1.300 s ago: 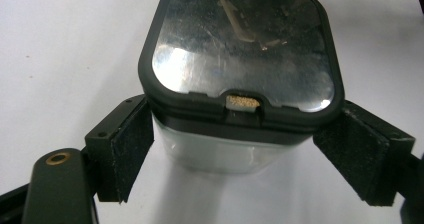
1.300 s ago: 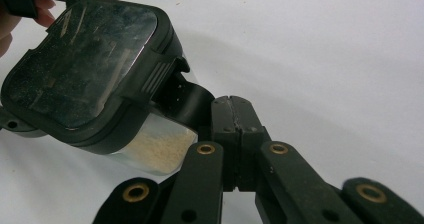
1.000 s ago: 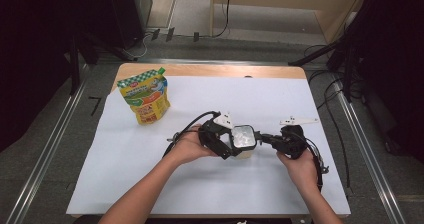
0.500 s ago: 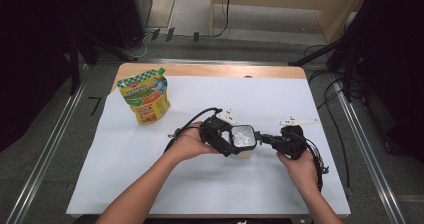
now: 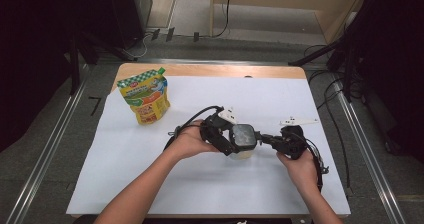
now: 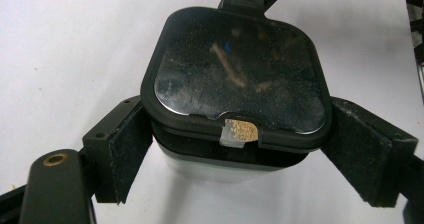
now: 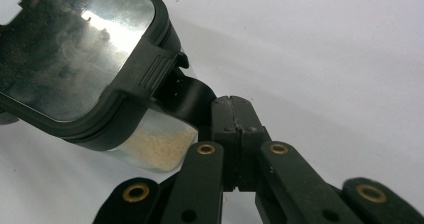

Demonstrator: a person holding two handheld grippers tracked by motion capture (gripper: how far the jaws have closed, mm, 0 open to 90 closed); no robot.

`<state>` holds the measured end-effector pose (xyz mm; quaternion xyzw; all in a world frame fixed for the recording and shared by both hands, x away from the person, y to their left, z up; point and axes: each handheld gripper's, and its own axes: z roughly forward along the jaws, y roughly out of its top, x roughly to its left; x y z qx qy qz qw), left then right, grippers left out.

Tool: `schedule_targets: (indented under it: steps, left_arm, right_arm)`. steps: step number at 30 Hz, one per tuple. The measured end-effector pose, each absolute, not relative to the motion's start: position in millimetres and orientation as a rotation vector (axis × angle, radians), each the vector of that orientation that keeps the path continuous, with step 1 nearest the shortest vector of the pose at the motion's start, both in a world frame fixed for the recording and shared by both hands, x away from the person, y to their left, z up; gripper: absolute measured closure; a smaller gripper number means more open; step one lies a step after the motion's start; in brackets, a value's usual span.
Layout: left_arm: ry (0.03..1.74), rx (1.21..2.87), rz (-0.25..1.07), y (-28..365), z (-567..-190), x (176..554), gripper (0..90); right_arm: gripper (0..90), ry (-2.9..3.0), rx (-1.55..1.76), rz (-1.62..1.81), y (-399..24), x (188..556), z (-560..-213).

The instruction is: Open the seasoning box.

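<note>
A: Where is the jar (image 5: 243, 143)?

B: Right of the worktop's (image 5: 280, 96) middle, on the white sheet, between the two hands. It is a clear square container with a black lid (image 6: 235, 76) — pale grains show through the wall low down and through a small gap at the lid's near edge.

A: And the left tool (image 5: 227, 140)?

B: It straddles the jar. In the left gripper view its two pads (image 6: 125, 149) stand on either side of the body, just under the lid's rim. The one at that view's left lies against the wall; the other stands close by the lid's corner, and I cannot tell whether it presses. So a wide hold around the jar — how firm, I cannot say.

A: The right tool (image 5: 263, 138)?

B: Closed tight. In the right gripper view its jaws meet on a black tab (image 7: 187, 96) that sticks out from under the lid's ribbed latch, at the jar's edge. In the high view it reaches in from the right, level with the lid.

A: Is the jar upright?

B: In the high view it stands on the sheet, lid up and still on.

A: Anything else out there?

B: A yellow and green pouch (image 5: 145, 96) stands near the far left corner, well apart from the hands.
</note>
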<state>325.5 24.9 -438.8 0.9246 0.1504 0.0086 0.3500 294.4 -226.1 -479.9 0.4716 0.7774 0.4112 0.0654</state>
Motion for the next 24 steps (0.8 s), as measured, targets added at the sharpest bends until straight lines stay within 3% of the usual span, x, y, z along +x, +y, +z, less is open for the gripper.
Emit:
schedule_targets:
  steps: [14, 16, 21, 24]
  left_arm:
    - [0.376, 2.397, 0.055, 21.7, -427.8, 322.6, 17.6]
    - [0.37, 2.362, 0.002, 22.5, -423.8, 322.1, 32.3]
    - [0.351, 2.385, 0.014, 18.3, -418.4, 319.6, 33.4]
    - [0.34, 2.367, -0.002, 16.3, -415.0, 318.0, 40.0]
  right_arm:
    - [90.0, 2.346, 1.414, 1.244, -226.4, 294.7, -479.9]
    - [90.0, 2.345, 1.414, 1.244, -226.1, 294.5, -479.7]
    - [90.0, 2.347, 1.411, 1.246, -225.9, 293.9, -478.2]
    - [90.0, 2.349, 1.411, 1.252, -226.5, 294.1, -478.5]
